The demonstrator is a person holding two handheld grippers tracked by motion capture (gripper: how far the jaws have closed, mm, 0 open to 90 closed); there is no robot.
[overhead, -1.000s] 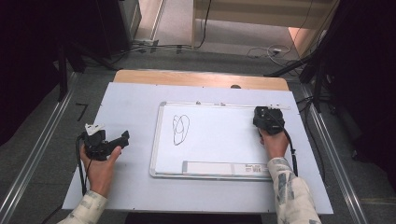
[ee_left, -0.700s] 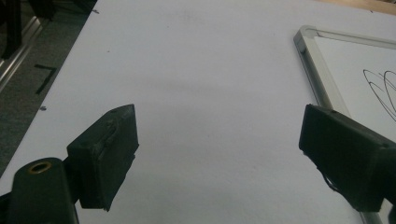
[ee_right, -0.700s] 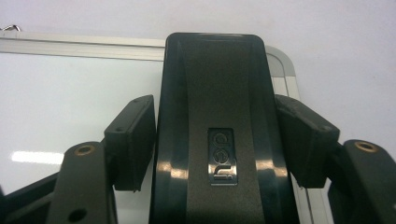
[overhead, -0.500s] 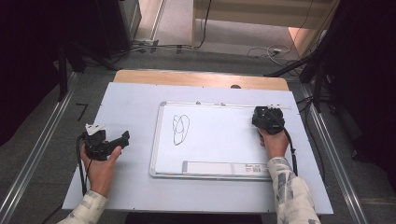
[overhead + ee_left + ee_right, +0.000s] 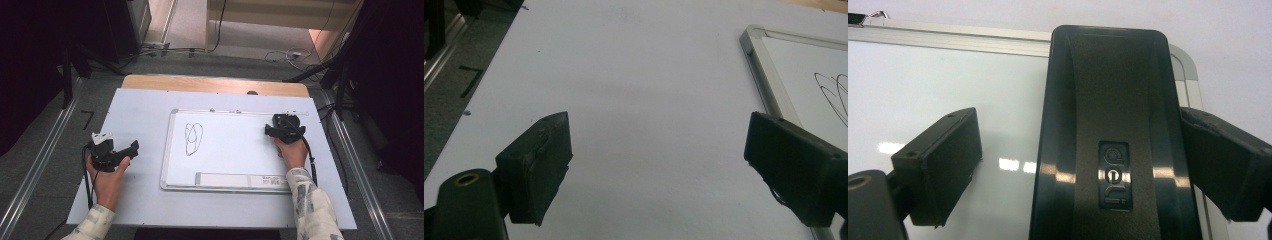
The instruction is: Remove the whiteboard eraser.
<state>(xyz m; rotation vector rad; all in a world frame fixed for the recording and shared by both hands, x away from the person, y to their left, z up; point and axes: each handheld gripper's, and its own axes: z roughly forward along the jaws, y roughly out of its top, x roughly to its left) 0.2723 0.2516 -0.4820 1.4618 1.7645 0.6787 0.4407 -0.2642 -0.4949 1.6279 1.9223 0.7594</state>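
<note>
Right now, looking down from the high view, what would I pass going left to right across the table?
Left gripper → scribble on the whiteboard → right gripper, its fingers just opened around a black eraser.

**Around the work area**

A pale table top fills the middle, with a wooden strip along its upper edge. Metal rails run down the left and right over grey floor. Cables trail across the top centre. A black tape mark sits at middle left.
</note>
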